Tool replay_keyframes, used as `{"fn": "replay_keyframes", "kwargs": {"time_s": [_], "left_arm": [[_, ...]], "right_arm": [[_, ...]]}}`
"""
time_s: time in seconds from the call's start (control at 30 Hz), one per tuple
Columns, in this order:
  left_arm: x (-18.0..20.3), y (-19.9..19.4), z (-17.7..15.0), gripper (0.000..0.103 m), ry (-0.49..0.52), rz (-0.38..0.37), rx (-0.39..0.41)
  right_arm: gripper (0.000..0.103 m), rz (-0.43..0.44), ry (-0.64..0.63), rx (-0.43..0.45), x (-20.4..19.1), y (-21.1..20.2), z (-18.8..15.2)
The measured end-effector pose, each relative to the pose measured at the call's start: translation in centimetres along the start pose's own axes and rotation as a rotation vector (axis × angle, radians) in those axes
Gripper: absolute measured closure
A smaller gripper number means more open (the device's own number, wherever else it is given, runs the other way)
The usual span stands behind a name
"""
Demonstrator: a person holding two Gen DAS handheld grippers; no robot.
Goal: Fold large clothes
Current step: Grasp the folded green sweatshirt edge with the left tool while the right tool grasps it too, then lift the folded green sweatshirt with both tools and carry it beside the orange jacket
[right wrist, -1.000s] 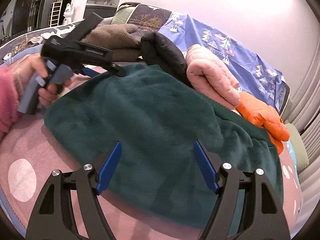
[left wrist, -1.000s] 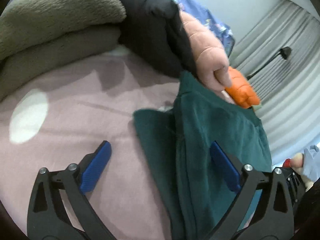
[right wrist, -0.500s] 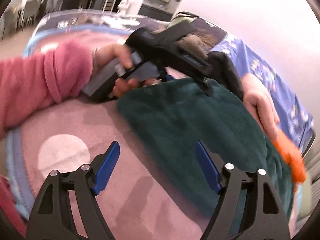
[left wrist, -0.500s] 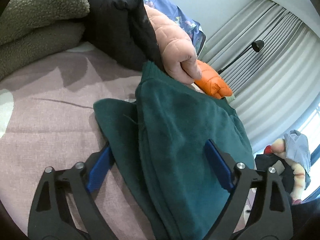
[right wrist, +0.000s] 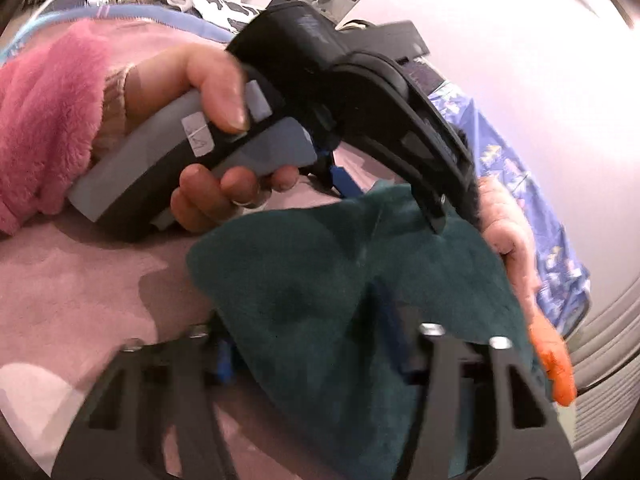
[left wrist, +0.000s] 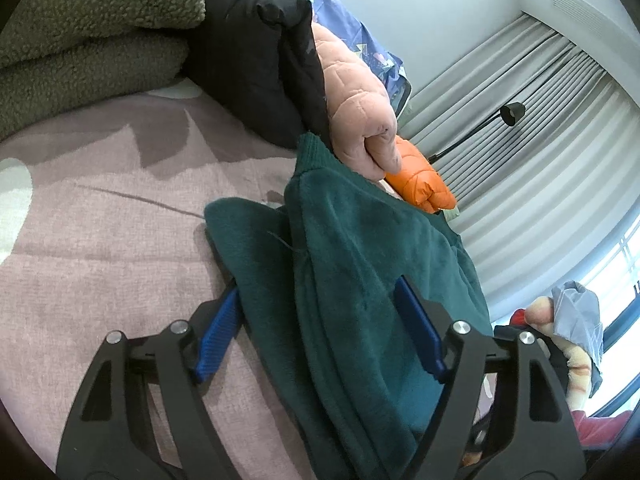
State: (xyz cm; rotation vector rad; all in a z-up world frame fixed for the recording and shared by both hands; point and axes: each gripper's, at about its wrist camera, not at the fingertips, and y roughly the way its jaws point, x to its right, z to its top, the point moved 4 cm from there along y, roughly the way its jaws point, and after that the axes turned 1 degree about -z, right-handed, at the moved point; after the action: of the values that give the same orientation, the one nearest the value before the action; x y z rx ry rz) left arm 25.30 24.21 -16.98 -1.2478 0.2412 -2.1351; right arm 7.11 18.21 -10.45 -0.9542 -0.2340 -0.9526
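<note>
A dark green fleece garment lies folded on the pink bedspread. My left gripper straddles its near folded edge. The jaws are closing with the thick fabric between them, one blue pad at the garment's side edge and the other on top of it. In the blurred right wrist view, my right gripper is closing over a corner of the green garment, which fills the gap. Just beyond it a hand in a pink fuzzy sleeve holds the left gripper on the same garment.
Folded clothes line the far side of the bed: olive fleece, a black puffy jacket, a peach quilted jacket and an orange jacket. Grey curtains, a black lamp and a plush toy are to the right.
The left jaws have narrowed around the garment's folded edge. The right gripper has swung across the garment to the corner near the left gripper, rolled, and narrowed its jaws.
</note>
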Motion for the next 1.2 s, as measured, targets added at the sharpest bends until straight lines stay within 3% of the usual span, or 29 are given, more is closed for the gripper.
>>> {"fn": "replay_keyframes", "kwargs": {"time_s": [0.1,0.2,0.33,0.47,0.67,0.87,0.97,1.1,1.2], "left_arm": [[-0.4,0.5,0.7,0.053,-0.055,-0.003,-0.012],[0.2,-0.1,1.3,0.065,-0.094,-0.019,0.017],[4.5,-1.5,3.1,0.069,-0.016,-0.012,0.065],[11.4,-2.0,5.8,0.069,0.106,-0.001,0.082],[22.7,1.3,9.0,0.069,0.282,0.011,0.056],[34.0,9.5,9.1,0.069,0.462,0.010,-0.035],[38.6,15.5,7.7,0.070,0.544,-0.024,-0.101],[41.4,25.0,3.3,0.075,0.616,-0.029,-0.244],[41.1,31.6,-0.5,0.075,0.636,-0.018,-0.363]], "right_arm": [[0.067,0.034,0.071,0.033,1.1,-1.1,0.1],[0.071,0.101,0.253,0.077,4.3,-2.9,0.5],[0.072,0.134,0.403,0.165,7.8,-6.0,0.5],[0.073,0.140,0.535,0.266,12.7,-9.5,-0.2],[0.073,0.142,0.752,0.394,20.9,-14.4,-4.1],[0.075,0.113,0.993,0.486,28.0,-18.0,-12.3],[0.076,0.096,1.139,0.503,30.6,-19.3,-18.3],[0.077,0.078,1.314,0.450,31.8,-19.2,-26.4],[0.077,0.137,1.461,0.347,30.6,-17.2,-32.1]]}}
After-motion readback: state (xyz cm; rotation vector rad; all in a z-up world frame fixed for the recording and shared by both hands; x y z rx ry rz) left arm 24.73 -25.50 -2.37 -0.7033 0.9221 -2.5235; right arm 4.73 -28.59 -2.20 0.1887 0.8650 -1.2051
